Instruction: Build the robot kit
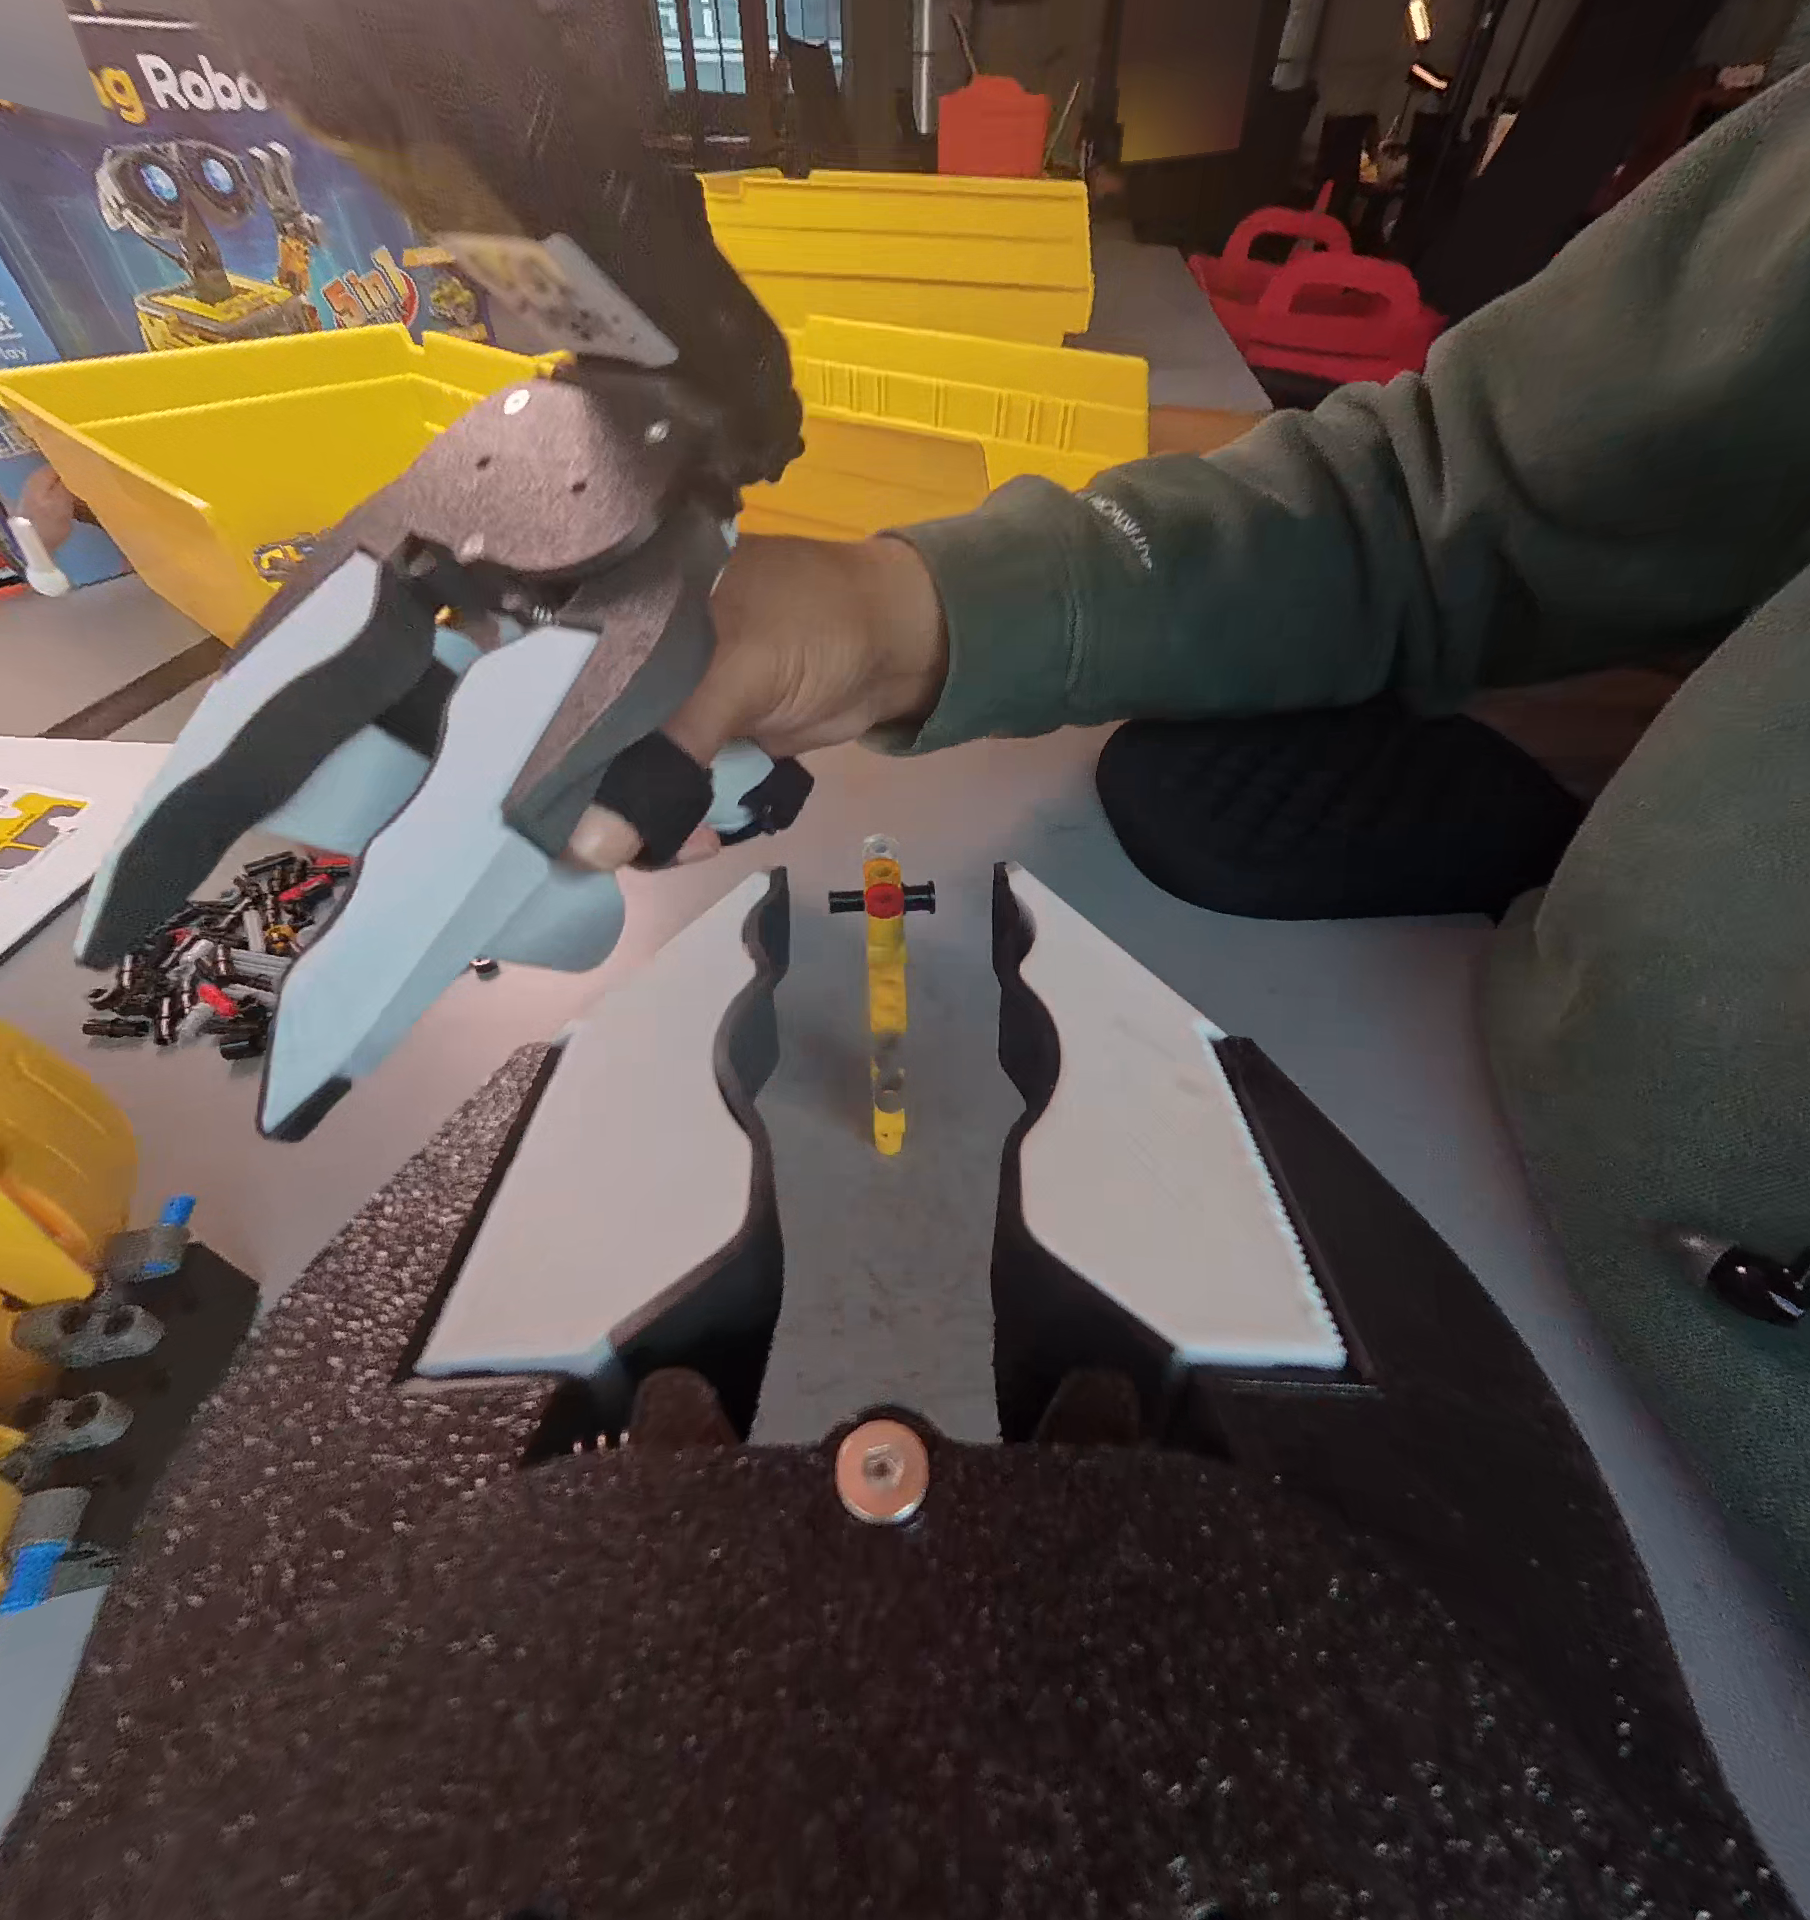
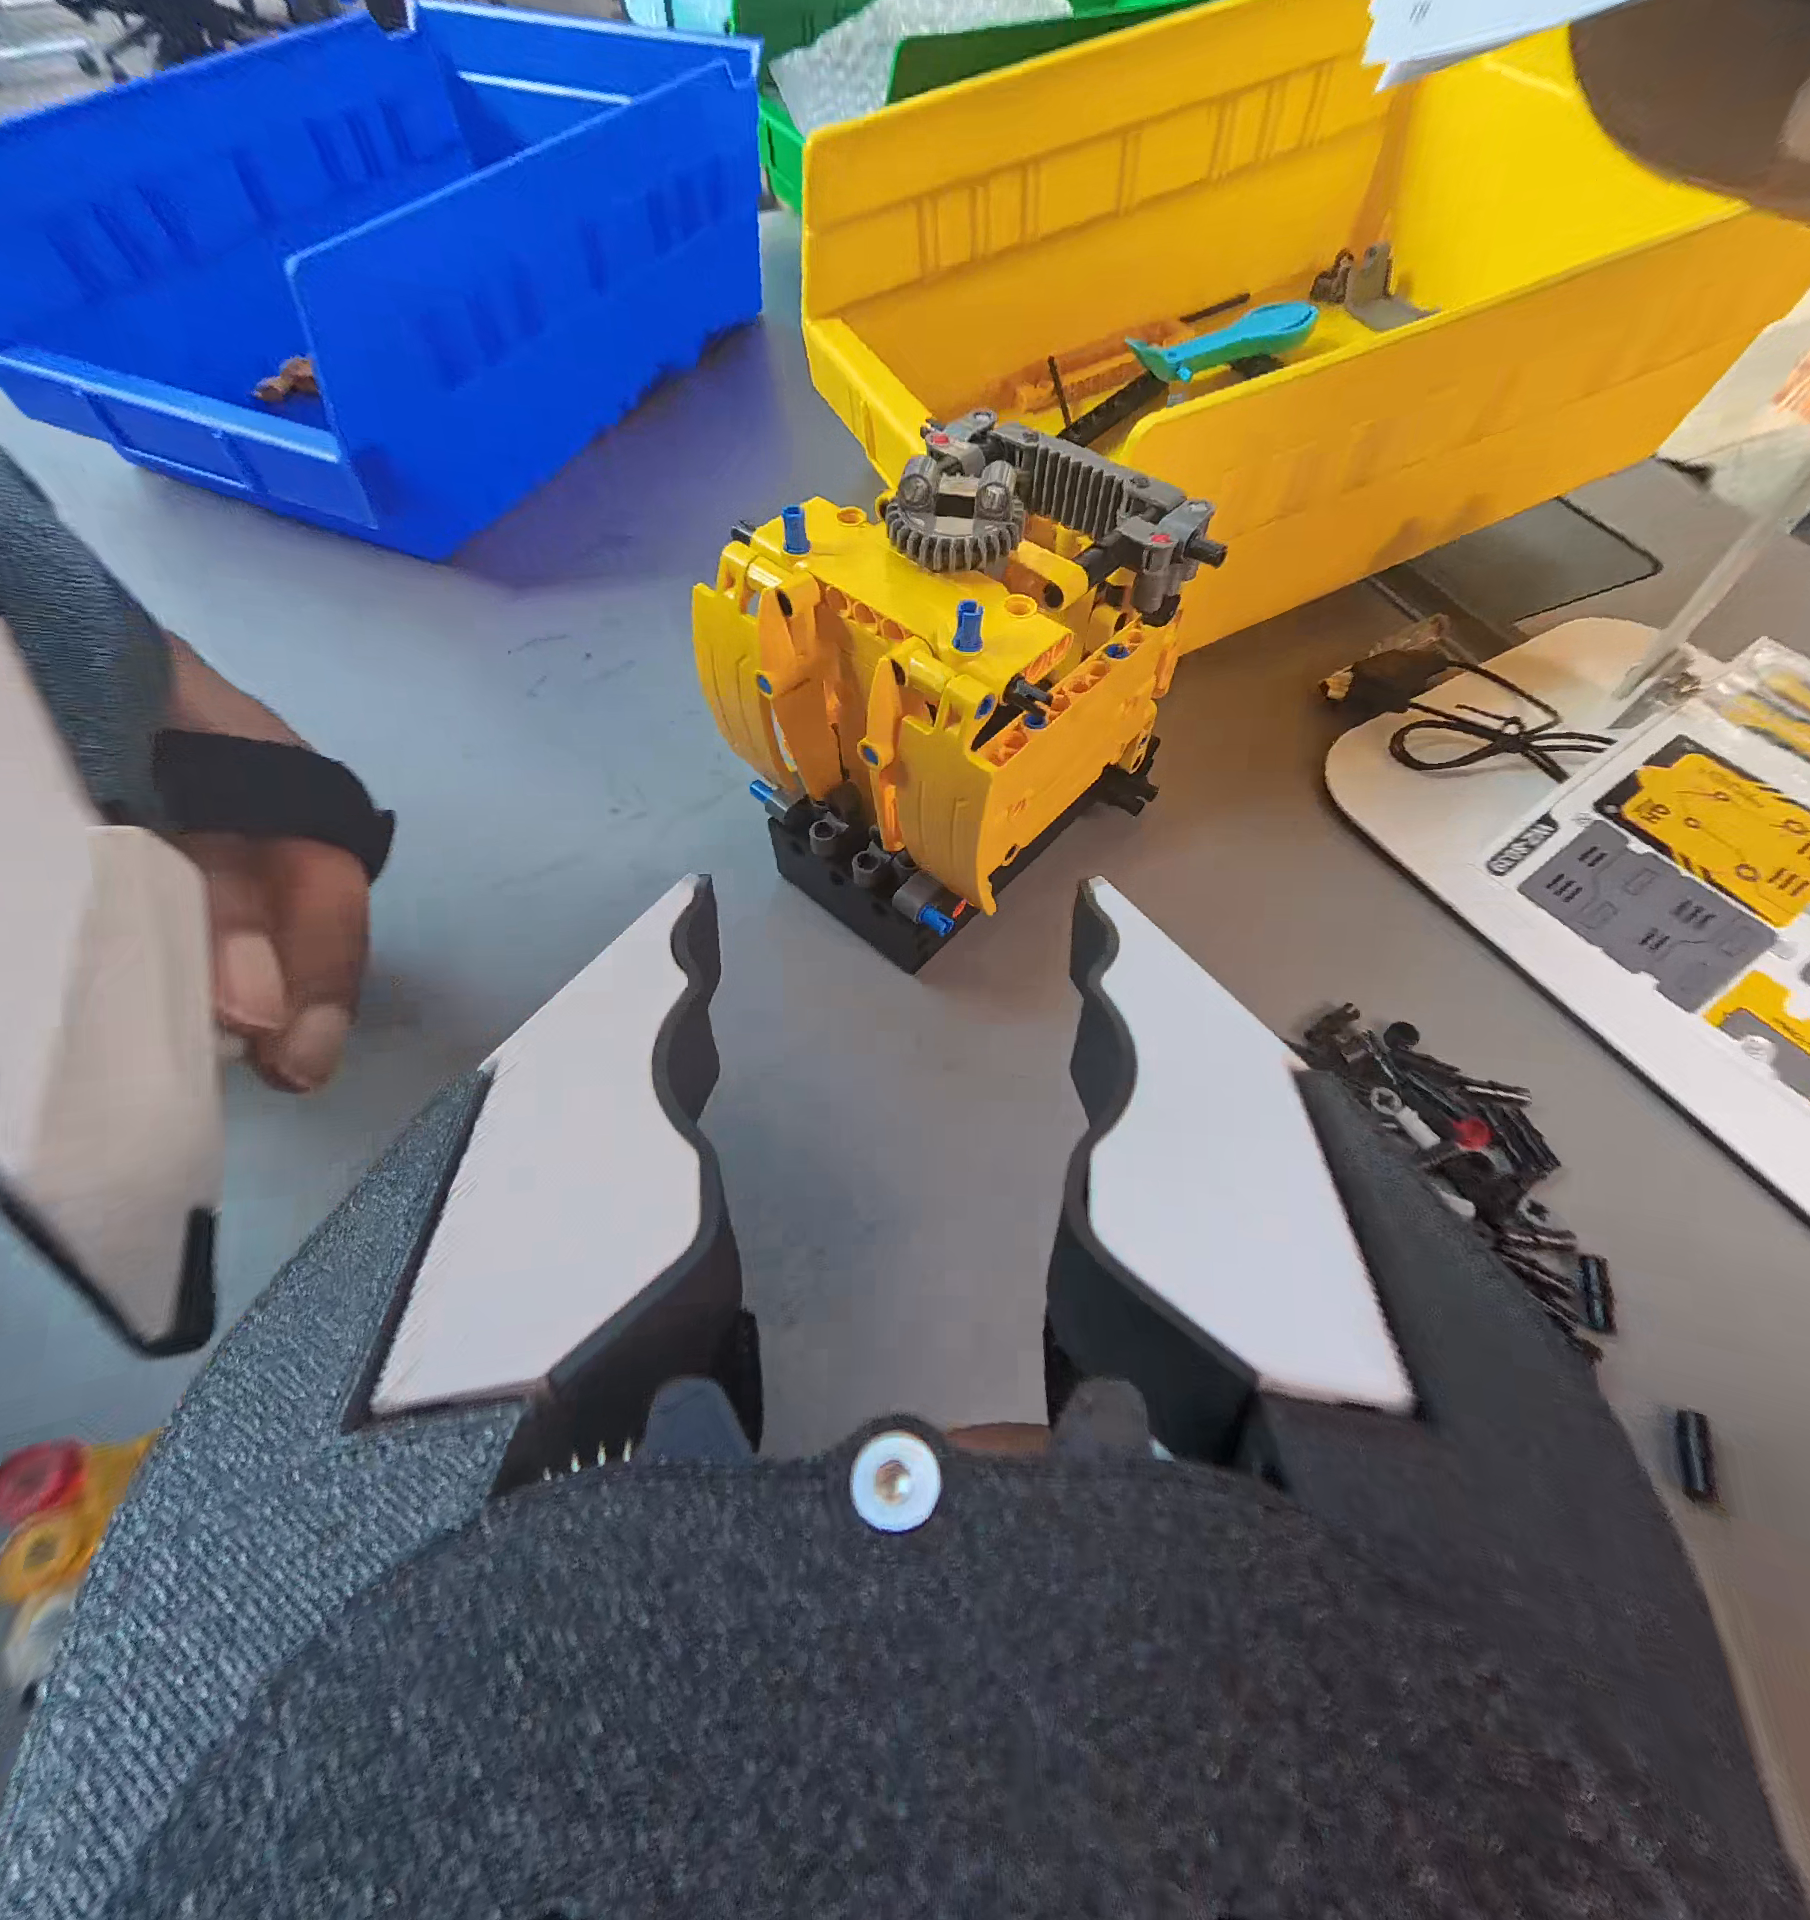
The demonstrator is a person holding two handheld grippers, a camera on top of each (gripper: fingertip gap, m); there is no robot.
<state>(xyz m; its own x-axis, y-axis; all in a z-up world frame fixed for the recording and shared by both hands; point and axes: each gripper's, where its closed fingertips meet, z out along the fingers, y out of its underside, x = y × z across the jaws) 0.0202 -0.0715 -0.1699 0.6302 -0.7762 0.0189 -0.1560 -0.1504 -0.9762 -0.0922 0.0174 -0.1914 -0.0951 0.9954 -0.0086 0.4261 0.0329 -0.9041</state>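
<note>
Both jaws stand open and empty: left gripper (image 1: 885, 883) straddles a light, stiff yellow rod (image 1: 888, 1013) on the surface (image 1: 1400, 997), best pinched mid-shaft, while right gripper (image 2: 893, 894) faces a fragile-looking yellow brick model (image 2: 942, 696).

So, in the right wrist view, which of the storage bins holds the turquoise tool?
The yellow bin, behind the yellow brick model. The turquoise tool lies inside it among dark beams. The blue bin on the left holds only a small brown piece.
</note>
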